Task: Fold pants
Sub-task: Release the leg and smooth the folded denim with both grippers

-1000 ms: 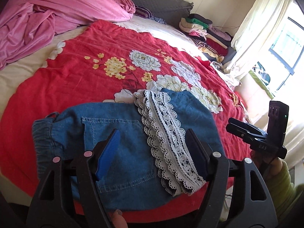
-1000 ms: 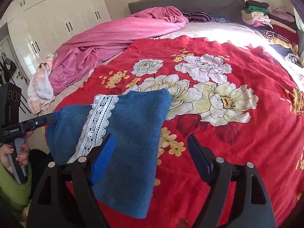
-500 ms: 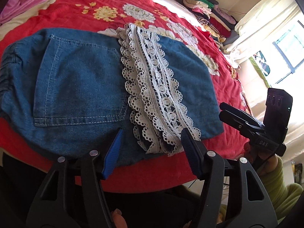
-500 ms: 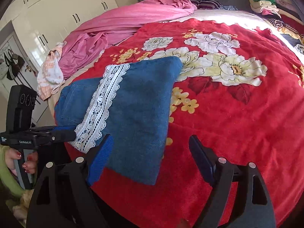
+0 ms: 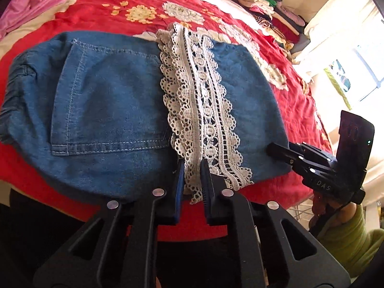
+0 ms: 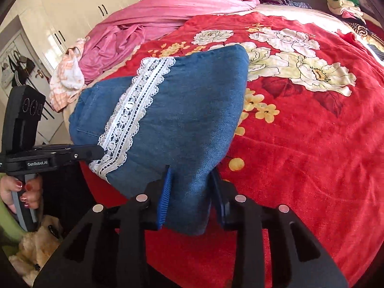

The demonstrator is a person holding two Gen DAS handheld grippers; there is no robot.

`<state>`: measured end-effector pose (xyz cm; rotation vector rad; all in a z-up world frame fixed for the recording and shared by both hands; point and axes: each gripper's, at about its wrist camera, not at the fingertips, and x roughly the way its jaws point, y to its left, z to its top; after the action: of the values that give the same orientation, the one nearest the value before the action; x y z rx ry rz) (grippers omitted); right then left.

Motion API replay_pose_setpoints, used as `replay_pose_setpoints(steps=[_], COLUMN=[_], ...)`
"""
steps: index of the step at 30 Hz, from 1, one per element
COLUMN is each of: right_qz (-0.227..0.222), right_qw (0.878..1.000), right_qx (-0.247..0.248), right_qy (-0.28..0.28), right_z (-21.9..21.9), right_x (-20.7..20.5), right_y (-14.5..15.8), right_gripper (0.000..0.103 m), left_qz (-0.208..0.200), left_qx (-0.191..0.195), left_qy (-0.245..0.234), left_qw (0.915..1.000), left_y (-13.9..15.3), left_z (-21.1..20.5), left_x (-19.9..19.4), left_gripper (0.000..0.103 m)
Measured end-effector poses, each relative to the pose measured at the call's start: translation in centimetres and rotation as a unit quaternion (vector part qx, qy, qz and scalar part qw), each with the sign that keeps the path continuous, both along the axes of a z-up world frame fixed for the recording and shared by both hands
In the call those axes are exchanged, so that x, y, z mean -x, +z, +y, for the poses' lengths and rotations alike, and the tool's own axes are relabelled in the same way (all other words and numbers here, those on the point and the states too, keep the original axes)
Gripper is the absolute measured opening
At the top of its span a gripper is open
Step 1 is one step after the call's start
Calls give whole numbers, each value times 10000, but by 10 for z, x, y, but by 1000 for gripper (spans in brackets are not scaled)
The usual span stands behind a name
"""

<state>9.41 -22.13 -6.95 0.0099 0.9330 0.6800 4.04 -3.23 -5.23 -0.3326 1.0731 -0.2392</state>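
Blue denim pants [image 5: 108, 100] lie folded flat on the bed, back pocket up, with a white lace trim [image 5: 199, 100] running across the middle. My left gripper [image 5: 192, 168] is shut on the lace at the near edge. My right gripper [image 6: 190, 187] is at the pants' right near corner, its jaws closing with a bunched fold of denim [image 6: 187, 110] filling the gap and touching both pads. From the other side, each gripper shows too: the right gripper [image 5: 271, 147] at the denim's edge, the left gripper [image 6: 96, 152] at the lace [image 6: 134, 115].
A red floral blanket [image 6: 312, 144] covers the bed, and its near edge runs just under both grippers. Pink bedding [image 6: 168, 7] is heaped at the far left. Stacked folded clothes [image 5: 271, 7] sit at the far right by a window [image 5: 367, 60].
Both grippers came down to the pants' near edge. The left jaws closed on the lace. The right jaws narrowed around the denim corner.
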Motion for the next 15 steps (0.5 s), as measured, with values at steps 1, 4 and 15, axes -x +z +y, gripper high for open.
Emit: replay_pose_setpoints(steps=[1,4,15], right_qz=[0,-191,-960], right_qw=[10000,9996,9944], right_qx=[13,163,419], right_qy=[-16,-120,157], right_z=[0,-2,19], right_x=[0,3,13], right_y=[-1,7,29], right_gripper=[31,48,51], left_qz=[12,-44,-223], left_qx=[-46,-185,-389], left_qy=[-2,-49,-21], left_qw=[10000,9998,9990], left_y=[-2,0,11], left_z=[-3,-5,-3], left_x=[-1,0,7], left_gripper=[9,10,33])
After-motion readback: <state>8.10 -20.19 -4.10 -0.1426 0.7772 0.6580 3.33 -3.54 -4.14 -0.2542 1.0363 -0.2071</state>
